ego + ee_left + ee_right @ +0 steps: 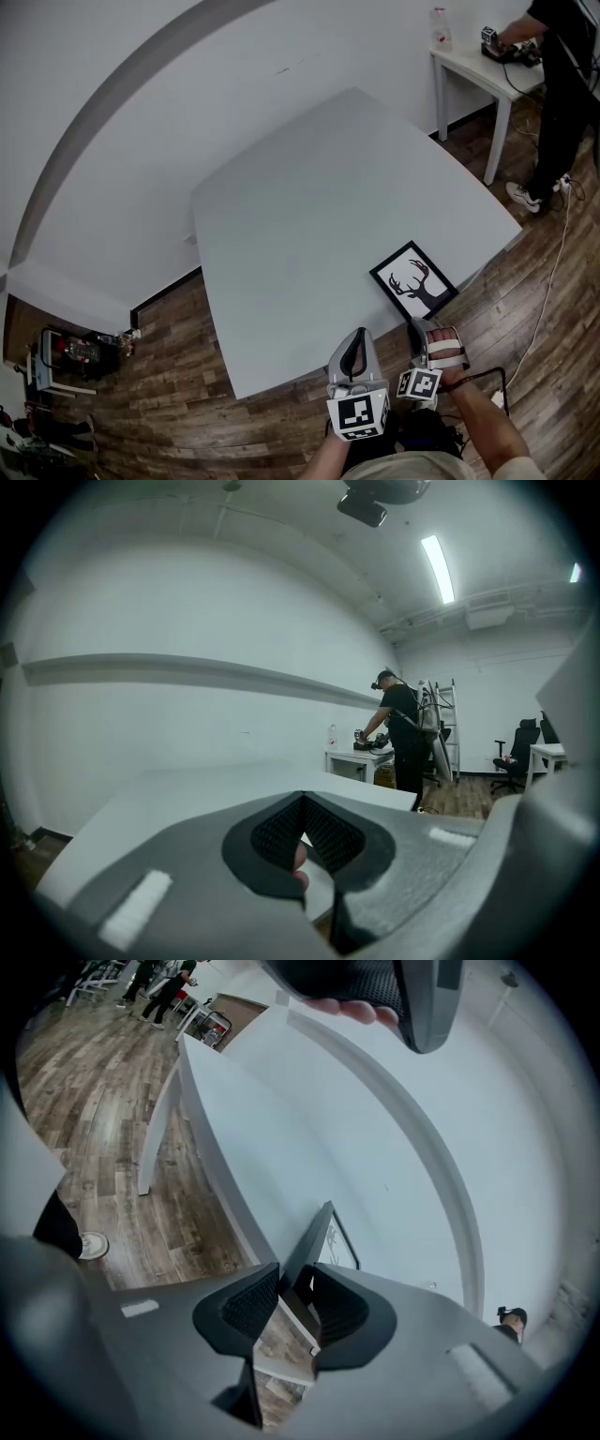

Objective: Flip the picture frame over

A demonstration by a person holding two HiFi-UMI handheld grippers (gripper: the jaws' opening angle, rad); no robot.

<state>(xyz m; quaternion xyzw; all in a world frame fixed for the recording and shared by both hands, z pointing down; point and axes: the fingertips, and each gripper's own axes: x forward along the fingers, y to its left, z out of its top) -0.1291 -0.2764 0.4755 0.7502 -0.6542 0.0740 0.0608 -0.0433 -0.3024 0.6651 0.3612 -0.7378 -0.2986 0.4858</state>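
The picture frame (413, 279), black-edged with a deer silhouette facing up, lies at the near right edge of the white table (309, 197). Its near corner reaches the table's edge. My right gripper (419, 330) comes at that corner from below the edge. In the right gripper view the frame (330, 1232) runs edge-on between the two pads, and my right gripper (293, 1296) is shut on it. My left gripper (354, 349) hangs just off the table's front edge, left of the frame. Its jaws (305, 841) meet with nothing between them.
A person (562, 84) stands at the far right by a small white side table (473, 66) with a bottle (441, 28) on it. A white cable (548, 281) trails over the wooden floor on the right. A cart (66, 361) stands at the lower left.
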